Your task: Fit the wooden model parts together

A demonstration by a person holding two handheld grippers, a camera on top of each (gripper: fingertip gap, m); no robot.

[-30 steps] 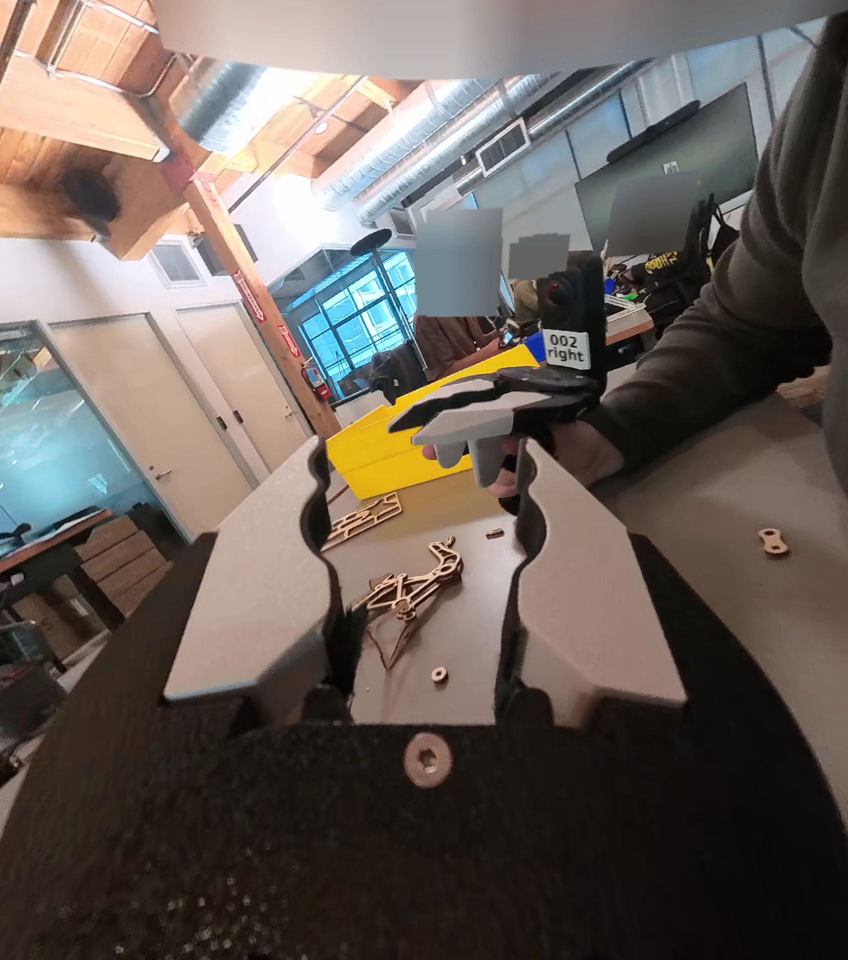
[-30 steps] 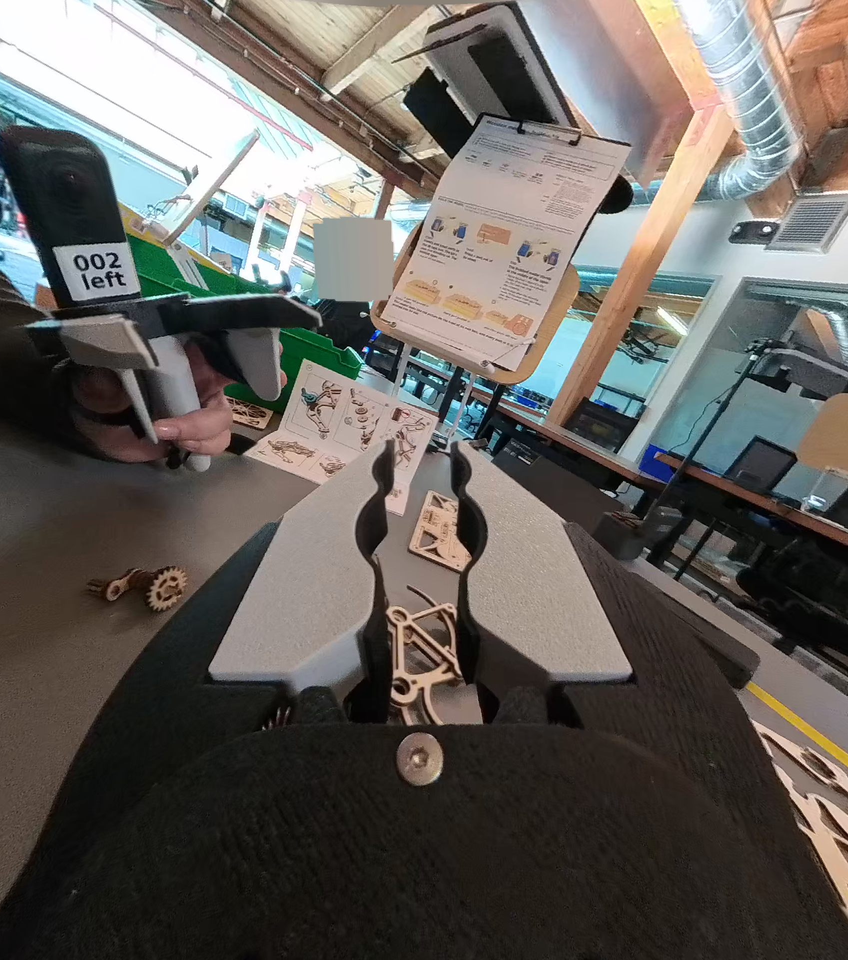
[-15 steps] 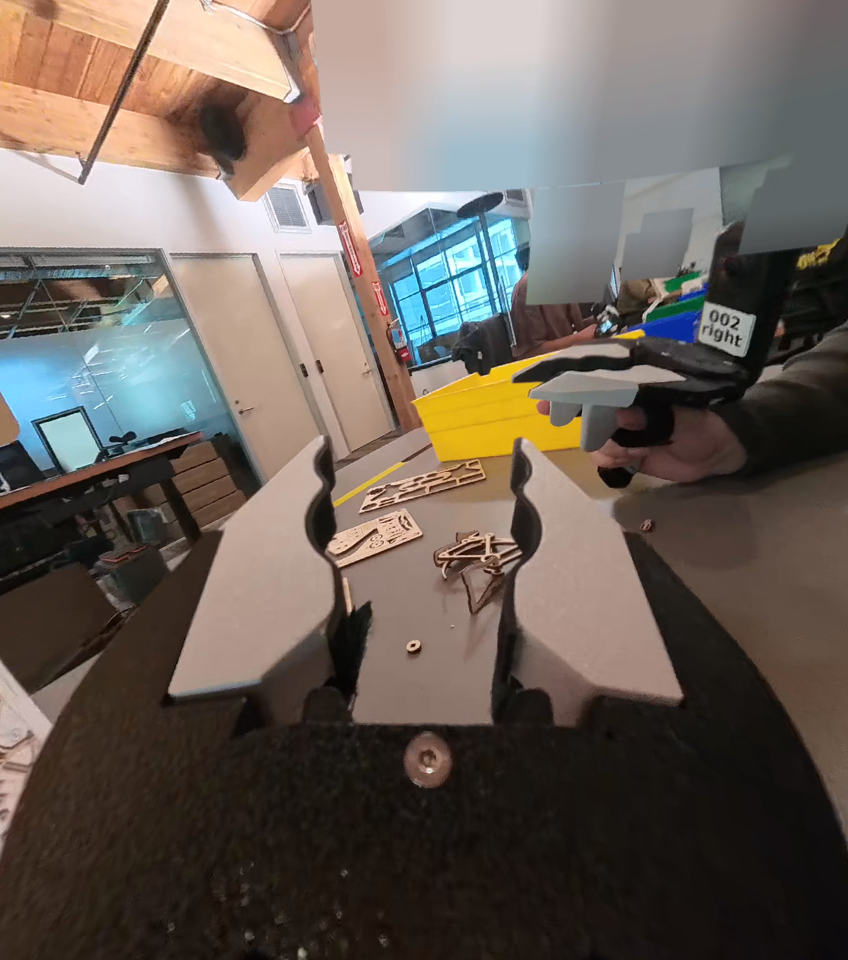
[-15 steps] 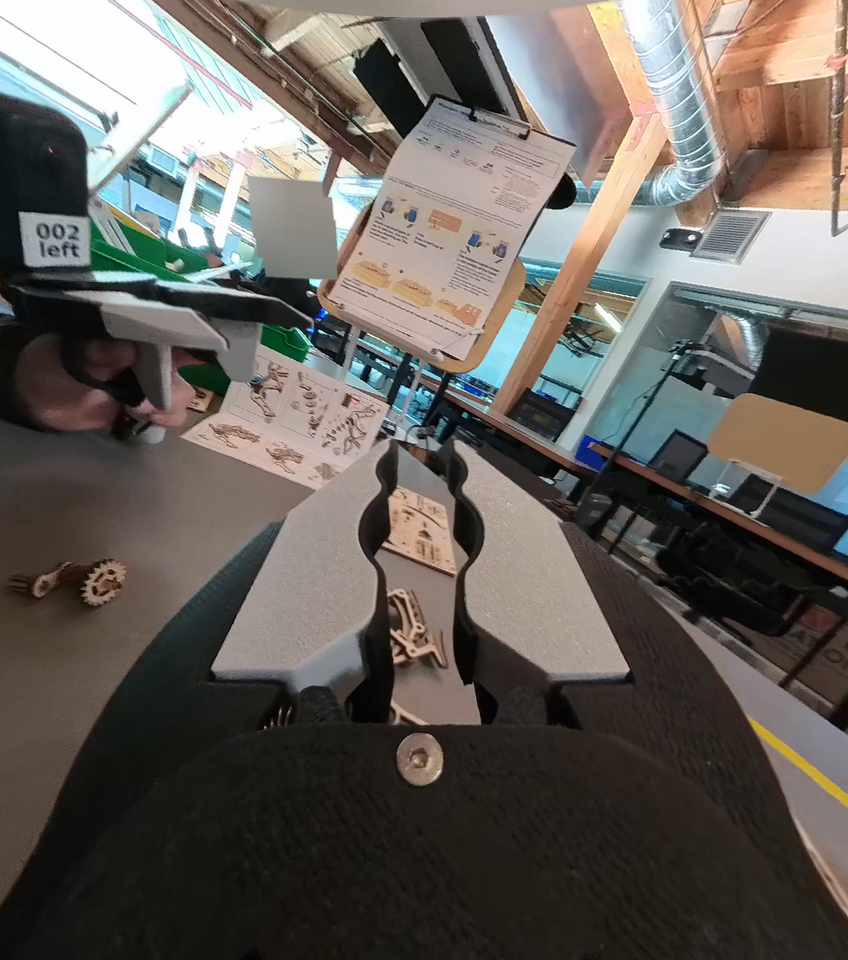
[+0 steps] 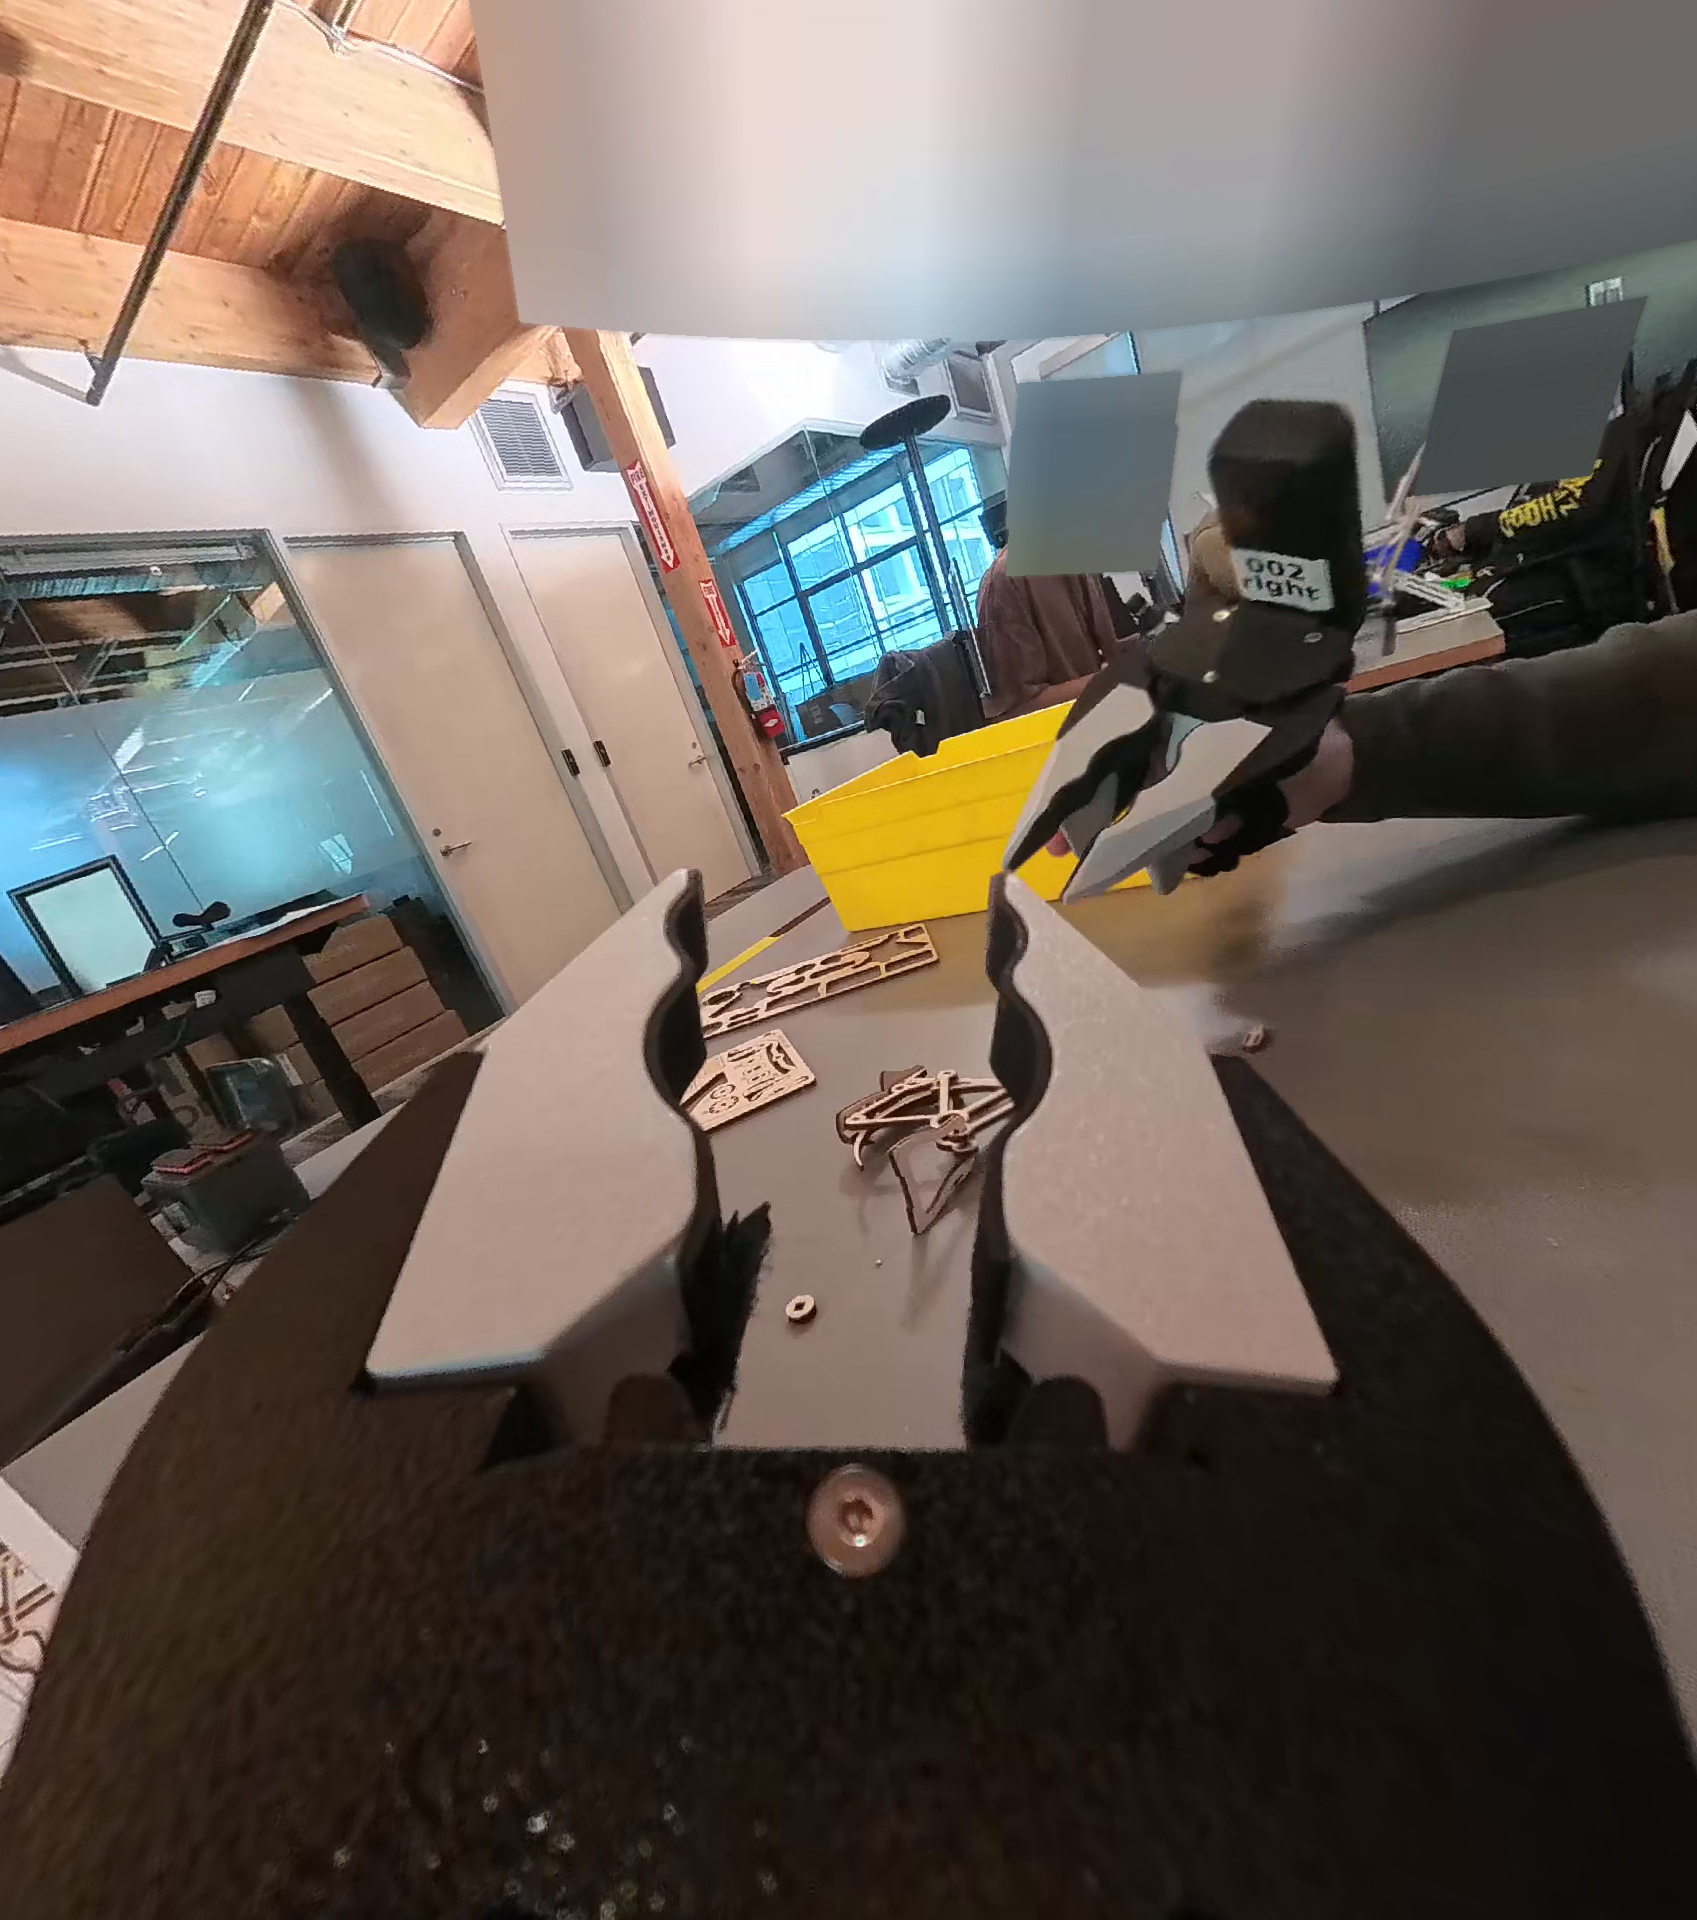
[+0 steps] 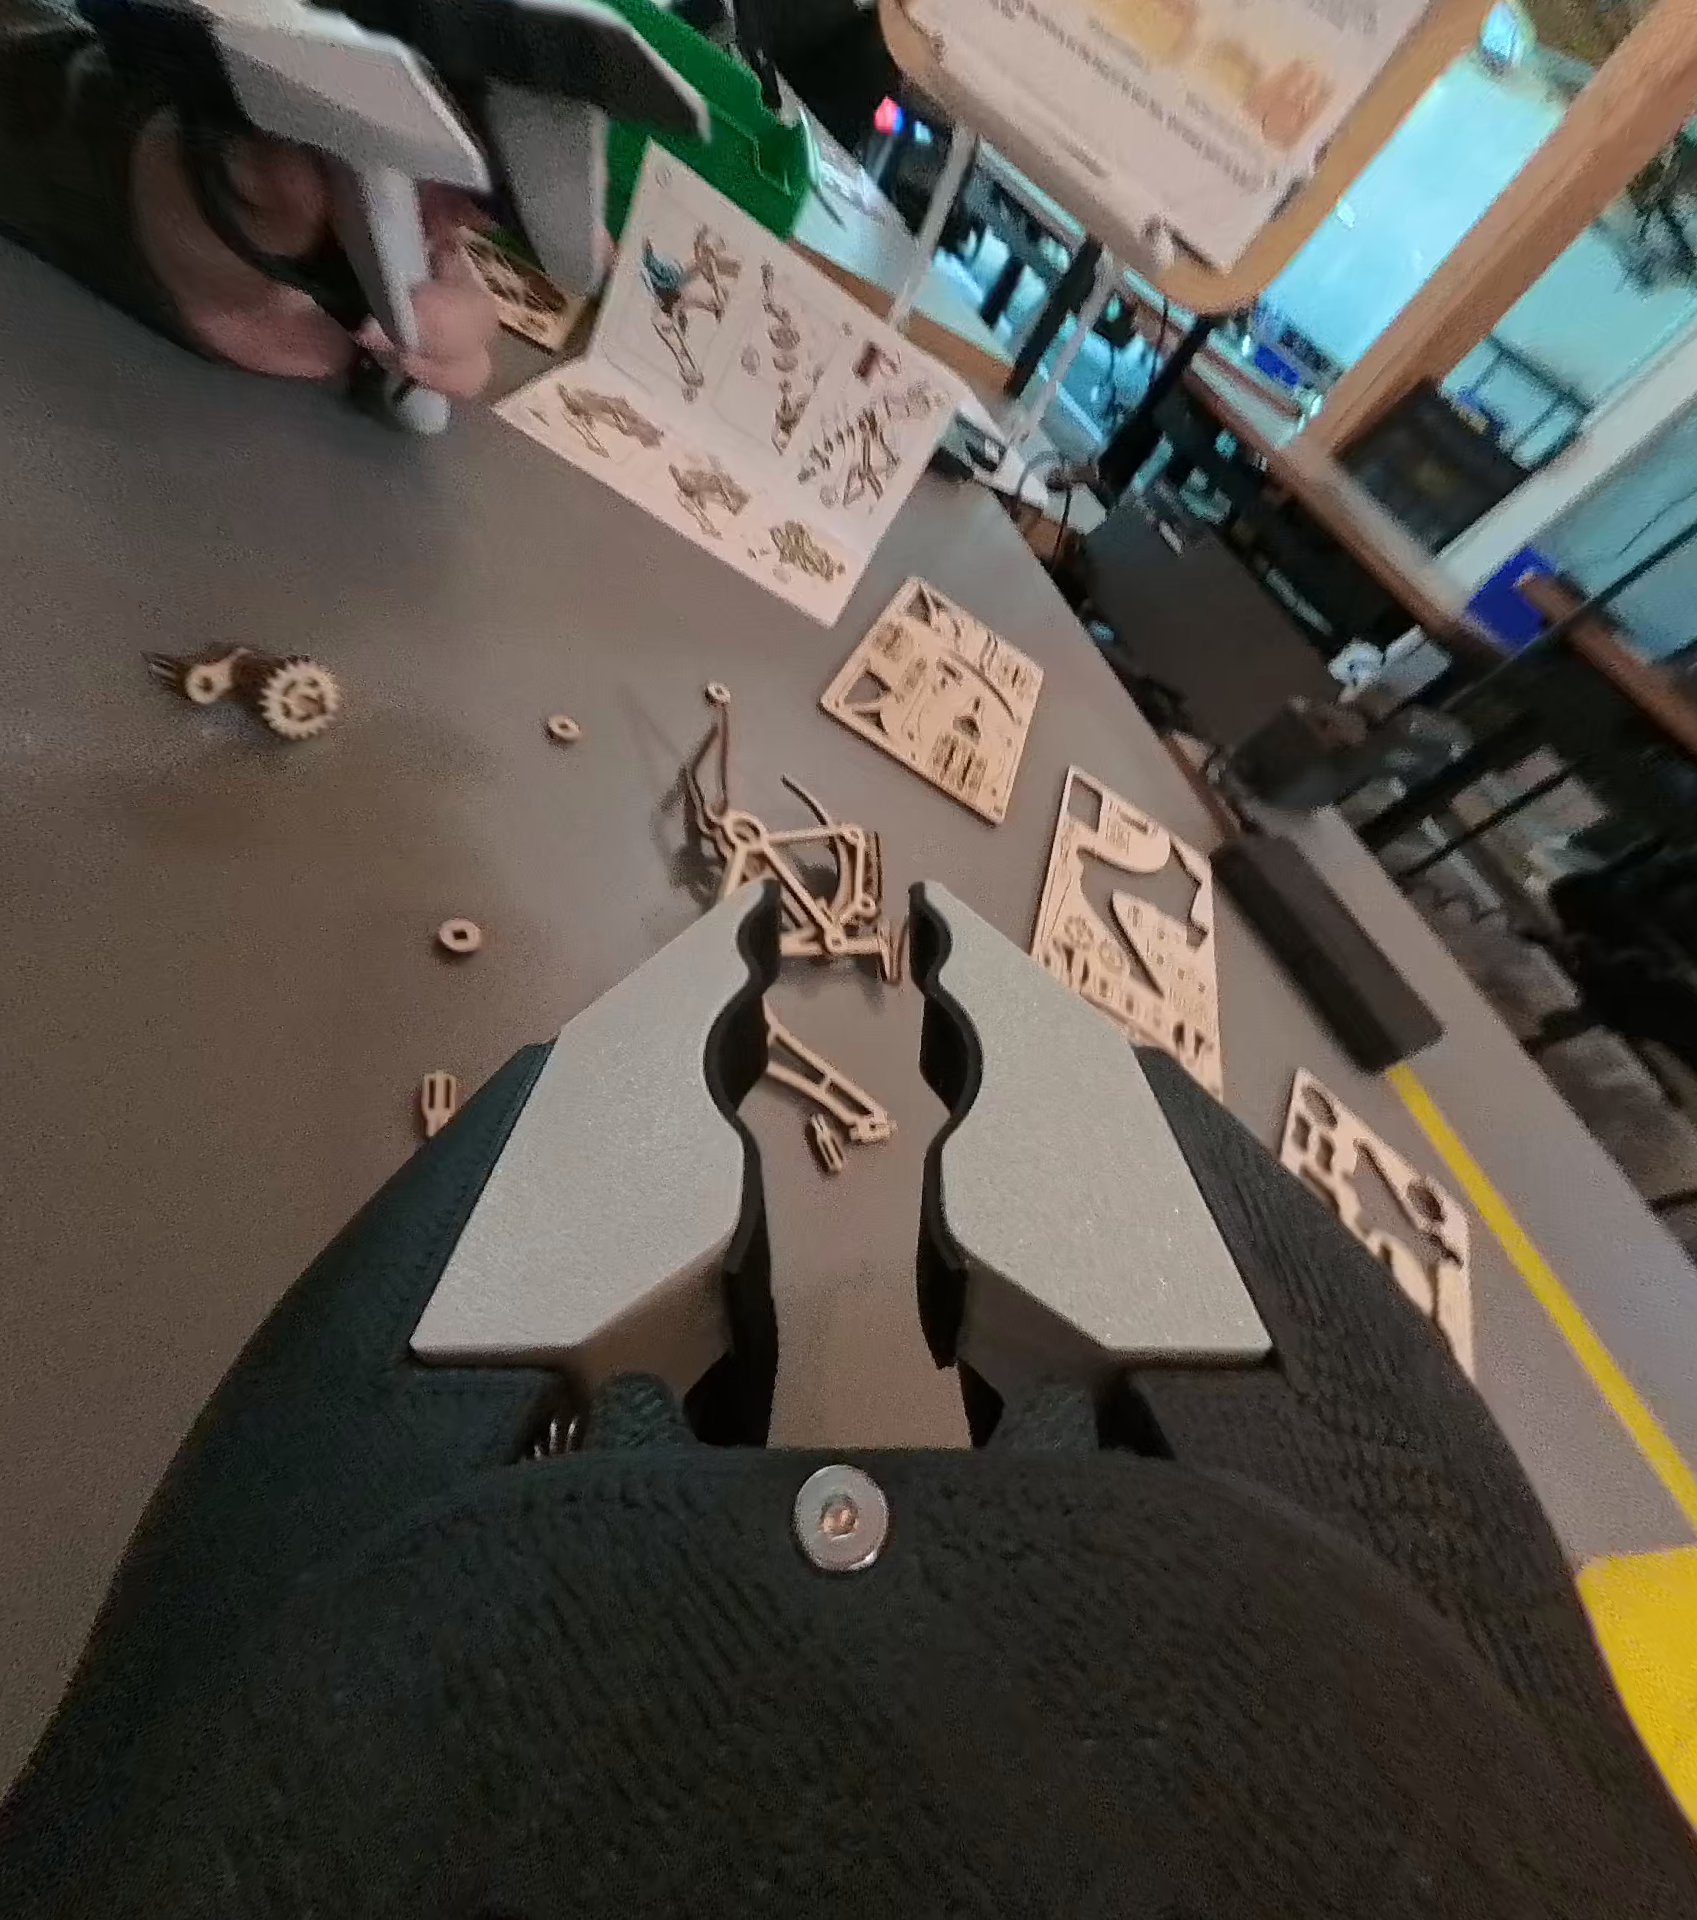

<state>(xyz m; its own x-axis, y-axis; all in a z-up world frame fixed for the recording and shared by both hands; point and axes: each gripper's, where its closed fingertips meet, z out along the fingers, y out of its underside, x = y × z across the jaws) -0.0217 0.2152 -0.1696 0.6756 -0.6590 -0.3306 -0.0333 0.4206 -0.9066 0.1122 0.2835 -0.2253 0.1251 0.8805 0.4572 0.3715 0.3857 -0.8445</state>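
A partly built wooden model (image 5: 927, 1117) of thin laser-cut struts lies on the grey table (image 5: 1446, 1091). My left gripper (image 5: 844, 904) is open and empty, with the model just ahead near its right finger. In the right wrist view the model (image 6: 792, 862) lies just past the fingertips, and one strut (image 6: 823, 1081) shows between the fingers. My right gripper (image 6: 844, 904) is open, empty and tipped down over the model. It also shows in the left wrist view (image 5: 1083, 842), held above the table.
A wooden gear piece (image 6: 298, 696), small washers (image 6: 459, 935) and a small part (image 6: 437, 1099) lie loose at the left. Cut-out wooden sheets (image 6: 937, 696) (image 6: 1130, 935) lie to the right. An instruction sheet (image 6: 750, 416) lies behind. A yellow bin (image 5: 917, 831) stands at the back. About 15 cm separates my left fingertips from my right. The wooden gear piece (image 6: 298, 696) sits 11 cm or so from the ends of my left fingers.
My right gripper has tipped down toward the table over the model, and its jaws have opened wider. My left gripper stays open, and the model now sits nearer its right finger.
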